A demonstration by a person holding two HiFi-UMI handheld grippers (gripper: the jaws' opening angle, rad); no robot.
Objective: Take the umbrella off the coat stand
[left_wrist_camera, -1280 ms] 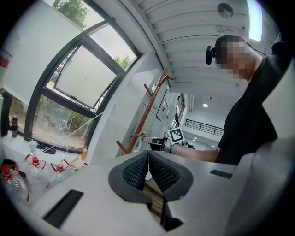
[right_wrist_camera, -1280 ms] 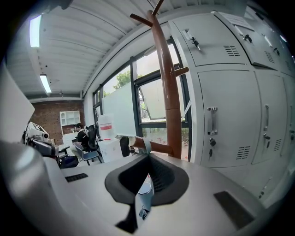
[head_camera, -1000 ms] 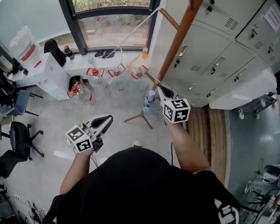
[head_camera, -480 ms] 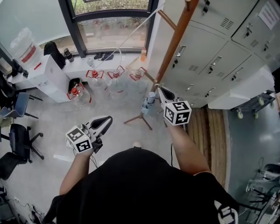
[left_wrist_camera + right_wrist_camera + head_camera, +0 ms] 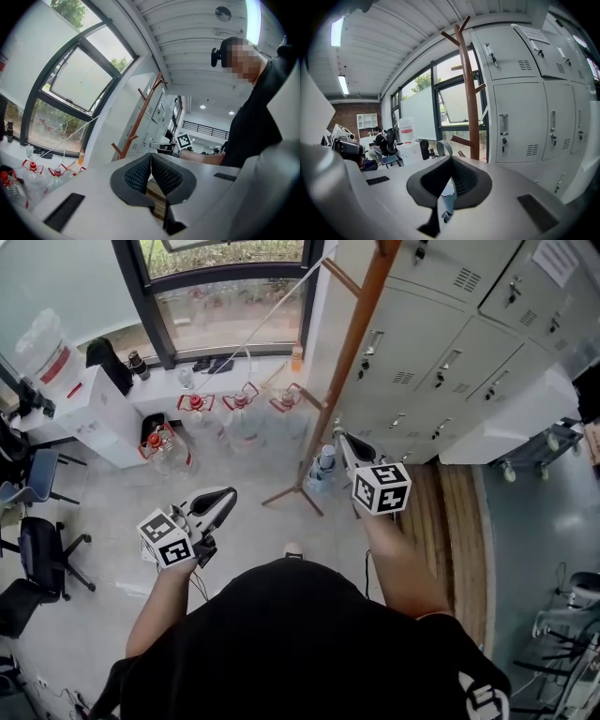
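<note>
Between the jaws of your right gripper [image 5: 451,159], in its own view, sits the umbrella [image 5: 446,199]: folded, pale blue body, white cap. The tips are drawn together above it and the pads close on it lower down. Its grey strap loop [image 5: 440,148] arches free just past the tips, not hooked over any peg.

Straight beyond those tips stands the coat stand [image 5: 469,93], brown wood and upright, with a low peg just right of the loop. Grey lockers [image 5: 525,117] fill the side to the right of the gripper.

In the head view the umbrella hangs just under and ahead of the right tips, close beside the stand's pole and above its feet. Whether it touches the pole cannot be told.

You hold your left gripper [image 5: 228,495] low at your left side, well apart from the stand. Its pads are pressed together along their length, with nothing between them. Ahead of it, on the floor under the window [image 5: 225,306], stand clear water bottles [image 5: 239,413] with red caps.
</note>
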